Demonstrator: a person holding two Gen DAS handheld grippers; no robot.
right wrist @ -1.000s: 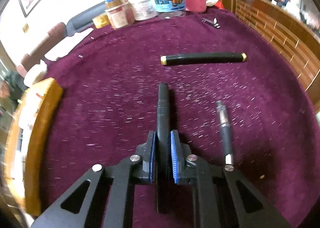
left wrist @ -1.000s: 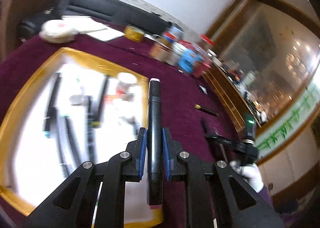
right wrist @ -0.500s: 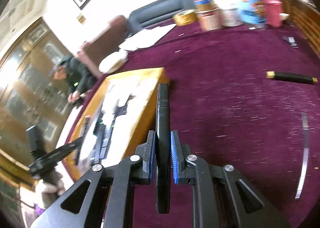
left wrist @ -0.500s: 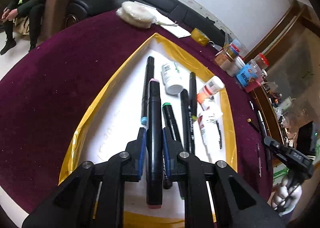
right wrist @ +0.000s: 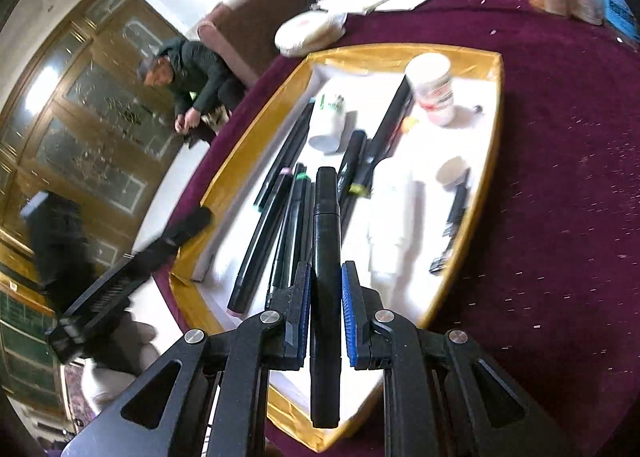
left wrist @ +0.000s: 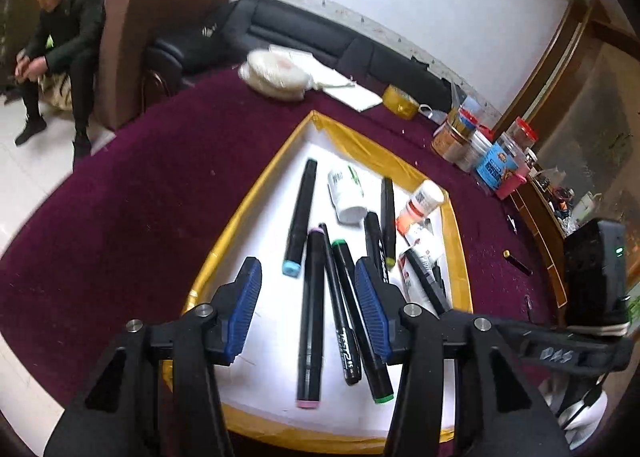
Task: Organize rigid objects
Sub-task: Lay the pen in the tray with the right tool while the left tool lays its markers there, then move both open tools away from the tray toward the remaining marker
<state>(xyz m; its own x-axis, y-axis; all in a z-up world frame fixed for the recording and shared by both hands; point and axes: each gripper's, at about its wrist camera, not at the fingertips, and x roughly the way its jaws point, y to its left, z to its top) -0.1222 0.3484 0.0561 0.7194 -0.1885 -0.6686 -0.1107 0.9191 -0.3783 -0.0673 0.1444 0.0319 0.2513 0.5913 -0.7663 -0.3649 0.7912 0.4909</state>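
1. Maroon cloth covered the round surface [left wrist: 132,217], and a gold-rimmed tray [left wrist: 460,253] with a white floor sat at the centre of the left wrist view.
2. At the lower centre of that view the left gripper [left wrist: 308,309] hung over the tray with its jaws spread wide and nothing between the blue pads [left wrist: 244,309].
3. Directly below it a pink-capped black marker [left wrist: 311,317] lay flat on the tray floor, just beside a green-capped marker [left wrist: 362,321] and a thinner black pen [left wrist: 340,305].
4. Farther up the tray lay a blue-capped marker [left wrist: 300,213], a white bottle [left wrist: 347,193] on its side and an orange-and-white bottle [left wrist: 420,203] against the right rim.
5. In the right wrist view the right gripper [right wrist: 325,313] hovered above the tray's near end, its jaws pinching a black marker [right wrist: 326,241] that pointed up the frame.
6. Jars [left wrist: 480,149] stood at the upper right of the left wrist view, and a seated man [left wrist: 56,41] appeared at the upper left.
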